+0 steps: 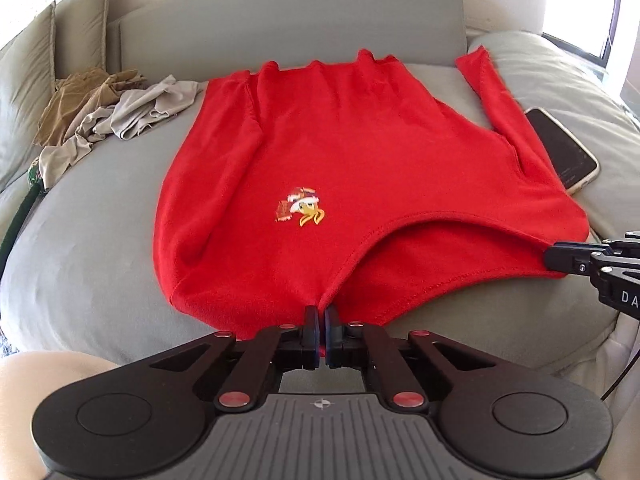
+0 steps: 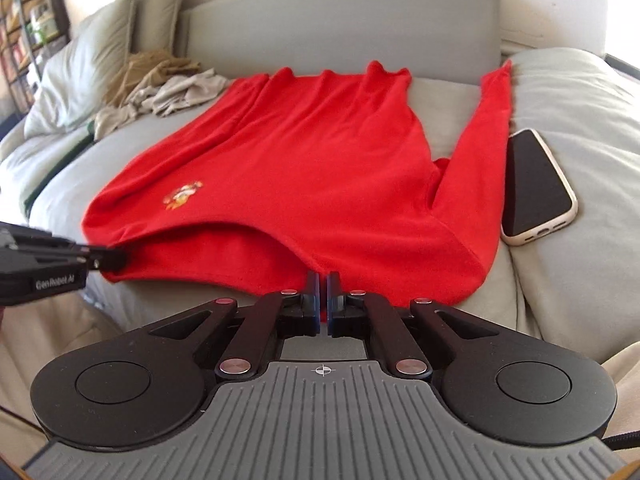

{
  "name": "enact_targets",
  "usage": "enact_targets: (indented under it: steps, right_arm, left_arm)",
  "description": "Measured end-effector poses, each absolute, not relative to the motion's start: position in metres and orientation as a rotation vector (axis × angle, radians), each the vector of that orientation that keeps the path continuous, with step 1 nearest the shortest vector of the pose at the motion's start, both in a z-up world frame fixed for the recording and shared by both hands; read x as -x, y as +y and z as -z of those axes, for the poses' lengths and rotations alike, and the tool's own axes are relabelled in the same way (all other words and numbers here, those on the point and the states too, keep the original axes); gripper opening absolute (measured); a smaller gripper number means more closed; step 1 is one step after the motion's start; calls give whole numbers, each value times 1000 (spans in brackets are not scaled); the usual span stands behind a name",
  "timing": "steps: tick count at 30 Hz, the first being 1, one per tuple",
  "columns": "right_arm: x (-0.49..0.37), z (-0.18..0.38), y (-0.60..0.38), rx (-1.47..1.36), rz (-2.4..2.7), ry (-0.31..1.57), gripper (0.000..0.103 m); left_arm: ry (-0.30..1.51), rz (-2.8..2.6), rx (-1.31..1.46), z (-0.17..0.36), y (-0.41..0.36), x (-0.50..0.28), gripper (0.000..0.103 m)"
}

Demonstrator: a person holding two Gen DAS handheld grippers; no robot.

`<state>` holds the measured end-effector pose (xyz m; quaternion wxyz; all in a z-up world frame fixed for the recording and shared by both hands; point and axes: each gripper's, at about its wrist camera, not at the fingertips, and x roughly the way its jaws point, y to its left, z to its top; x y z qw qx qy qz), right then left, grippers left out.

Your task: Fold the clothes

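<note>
A grey sofa carries everything here. Its back runs along the far edge, and two pale cushions stand at the far left corner.

A red sweater lies flat across the middle of the seat, from the near edge to the far edge. One sleeve is folded over the body on the left side. The other sleeve lies straight along the right side toward the far edge. A small picture is printed on the cloth, near the neck opening at the near edge.

A pile of beige and brown clothes lies at the far left of the seat, just beside the sweater. A phone in a pale case lies near the right edge, just beside the straight sleeve.

The left gripper points forward and down at the near edge of the seat. Its jaws are pressed together and pinch the red cloth at the neckline. The right gripper has the same pose, further to the right on the near edge, and its jaws also pinch the red cloth there.
</note>
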<state>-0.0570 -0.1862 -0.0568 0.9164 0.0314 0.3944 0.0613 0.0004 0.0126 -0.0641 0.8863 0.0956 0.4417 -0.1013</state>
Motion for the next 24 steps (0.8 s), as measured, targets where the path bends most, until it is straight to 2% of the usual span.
enact_targets:
  steps: [3, 4, 5, 7, 9, 12, 13, 14, 16, 19, 24]
  right_arm:
    - [52, 65, -187, -76, -150, 904, 11]
    - [52, 64, -188, -89, -157, 915, 18]
    - [53, 63, -189, -102, -165, 929, 34]
    - [58, 53, -192, -123, -174, 946, 48]
    - [65, 41, -195, -113, -181, 908, 48]
    - [66, 26, -200, -111, -152, 808, 47]
    - [65, 22, -202, -112, -138, 773, 42]
    - [60, 22, -202, -113, -123, 755, 31]
    - [47, 31, -204, -140, -117, 780, 26]
    - [29, 50, -206, -198, -124, 846, 26]
    - [40, 62, -204, -179, -170, 952, 27]
  left_arm:
    - [994, 221, -216, 75, 9, -2, 5]
    - [1000, 228, -225, 76, 8, 1, 10]
    - [1002, 235, -232, 74, 7, 3, 13]
    - [998, 258, -198, 65, 12, 7, 19]
    - [967, 283, -144, 54, 18, 7, 21]
    - [896, 304, -59, 42, 20, -1, 32]
    - [878, 301, -47, 42, 15, -7, 36]
    - [871, 292, -57, 45, 8, -13, 37]
    - [906, 268, -98, 57, -5, -24, 37]
    - [961, 265, -138, 75, -17, -30, 36]
    - [1004, 307, -205, 69, -14, -15, 37]
